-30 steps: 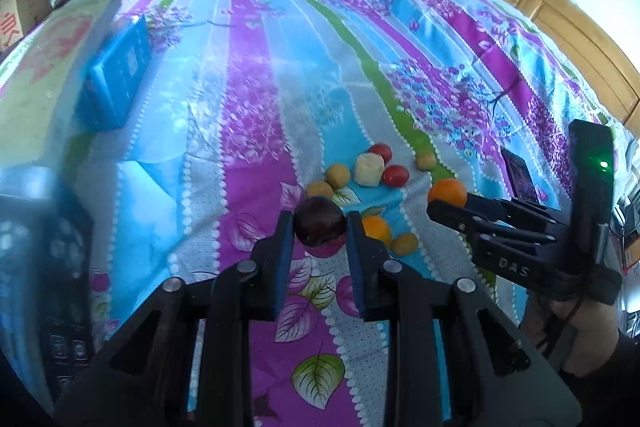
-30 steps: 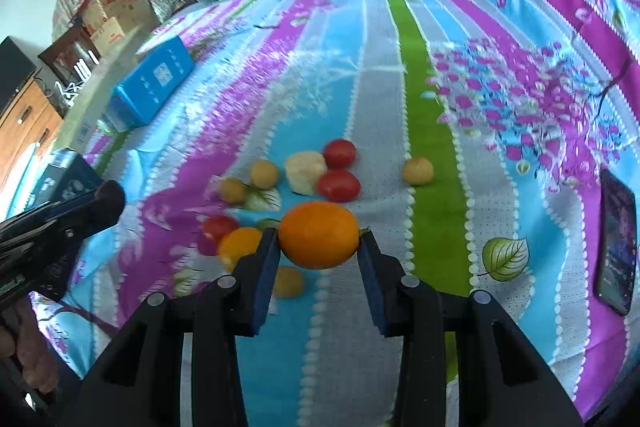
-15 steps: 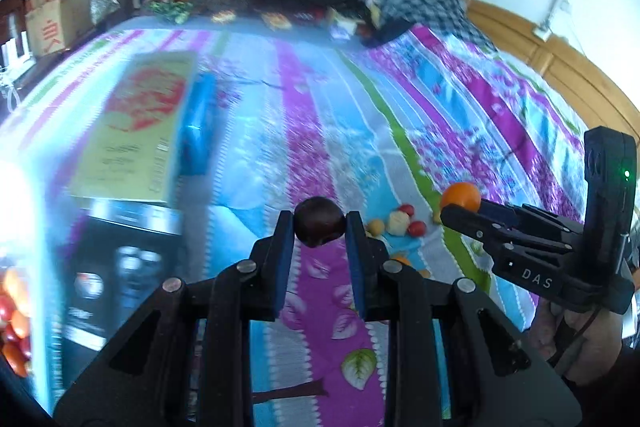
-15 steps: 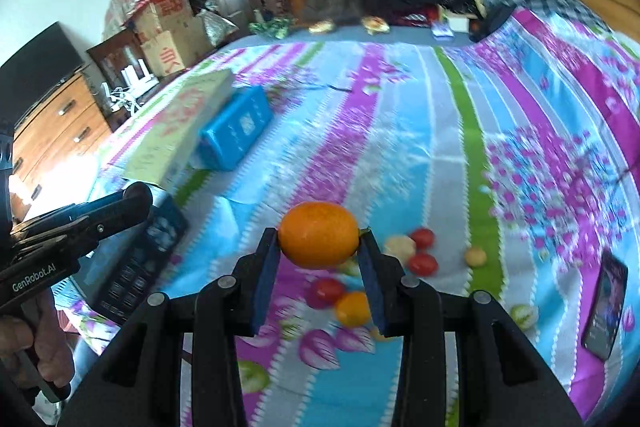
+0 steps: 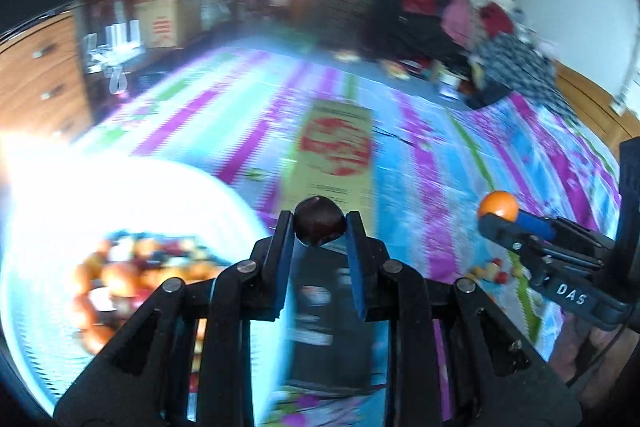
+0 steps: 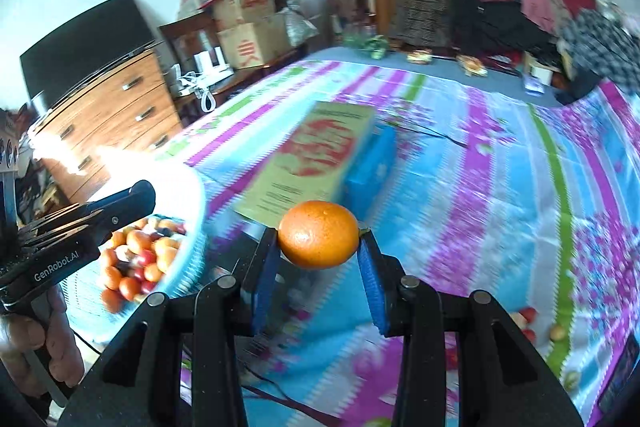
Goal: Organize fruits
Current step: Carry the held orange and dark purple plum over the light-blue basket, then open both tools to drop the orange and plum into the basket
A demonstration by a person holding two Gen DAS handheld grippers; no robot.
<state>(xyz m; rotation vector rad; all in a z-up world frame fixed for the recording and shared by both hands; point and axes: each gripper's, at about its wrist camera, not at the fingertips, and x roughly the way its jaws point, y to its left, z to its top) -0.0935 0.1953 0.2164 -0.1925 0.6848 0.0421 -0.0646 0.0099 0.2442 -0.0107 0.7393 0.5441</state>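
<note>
Dark fruit: a dark round fruit [image 5: 319, 225] sits squeezed between the left gripper [image 5: 319, 231] pads, up in the air over the bed [image 5: 440, 163].
Orange: the orange [image 6: 318, 233] is pinched tight in the right gripper [image 6: 318, 253].
Writing: "DAS" on the right gripper, "GenRobot.AI" on the left gripper.
Bowl: a pale bowl [image 6: 188, 267] full of fruit now shows at the left.
Change: loose fruits [image 5: 494, 270] on the bed look farther away than before.
</note>
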